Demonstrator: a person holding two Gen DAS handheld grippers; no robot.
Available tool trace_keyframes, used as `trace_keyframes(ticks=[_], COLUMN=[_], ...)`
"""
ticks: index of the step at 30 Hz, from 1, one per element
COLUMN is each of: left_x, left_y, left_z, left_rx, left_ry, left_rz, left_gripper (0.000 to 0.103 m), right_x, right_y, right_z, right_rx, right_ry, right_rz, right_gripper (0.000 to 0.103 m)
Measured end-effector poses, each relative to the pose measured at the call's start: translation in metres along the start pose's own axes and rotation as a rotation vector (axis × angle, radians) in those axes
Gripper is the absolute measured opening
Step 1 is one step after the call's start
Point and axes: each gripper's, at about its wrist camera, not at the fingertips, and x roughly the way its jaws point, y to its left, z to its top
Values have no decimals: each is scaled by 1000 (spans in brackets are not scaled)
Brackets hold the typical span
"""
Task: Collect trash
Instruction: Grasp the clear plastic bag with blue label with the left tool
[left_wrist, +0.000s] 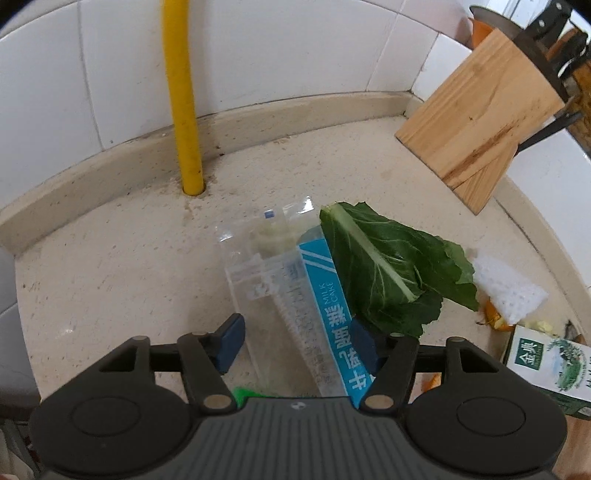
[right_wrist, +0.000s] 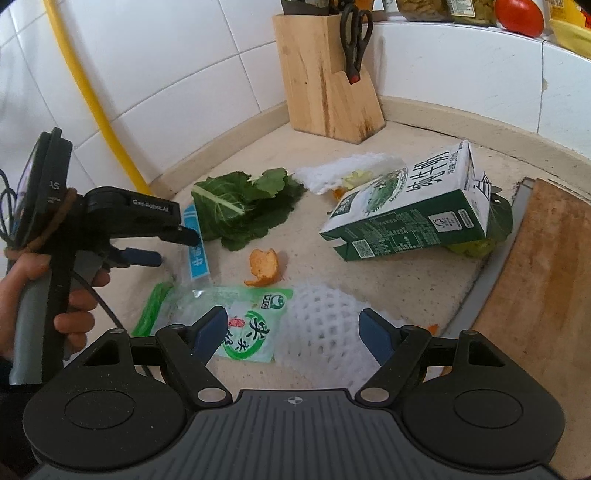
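Left gripper straddles blue wrapper, green leaf alongside.

blue-and-clear wrapper: "MILK CAKE" in white on the blue stripe, with larger Chinese characters beside it
milk carton: large Chinese characters on its white face; the fine print is too small to read
left gripper: "GenRobot.AI" on its black body
green-and-white packet: green Chinese characters in a ring

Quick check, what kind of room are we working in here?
Most likely a home kitchen: a stone countertop against white wall tiles, a wooden knife block with scissors, and food scraps like a green leaf.
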Motion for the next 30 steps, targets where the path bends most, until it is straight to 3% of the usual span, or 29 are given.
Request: trace_keyframes(ticks=[8,10,13,14,15,20,26,30], left_x=[7,7,4,3,2,-18,-56,-73], left_y=[-8,-12,-9,-7,-3,15,42,60], left_z=[0,-1,-3,-3,-2,-11,-28,-40], left_rx=[-2,11,5,-5,-18,-21,-33,-25], left_ry=[7,-6,-23,-17,-5,-27,-79,-90], left_rz=[24,49,59,48,30,-35,-114,-134], left_gripper=[66,58,31,15,12,6,6,6], right_x=[1,2,3,3,3,3,5,12], right_y=[-2,-1,0,0,1,5,22,44], right_z=[-1,-1,-1,-1,-1,2,2,3], right_rx=[18,16,9,6,2,-50,-176,-345], right_ry=[0,3,3,0,-1,8,20,42], right_rz=[26,27,29,26,22,25,29,52], right_gripper=[84,84,83,83,82,68,75,81])
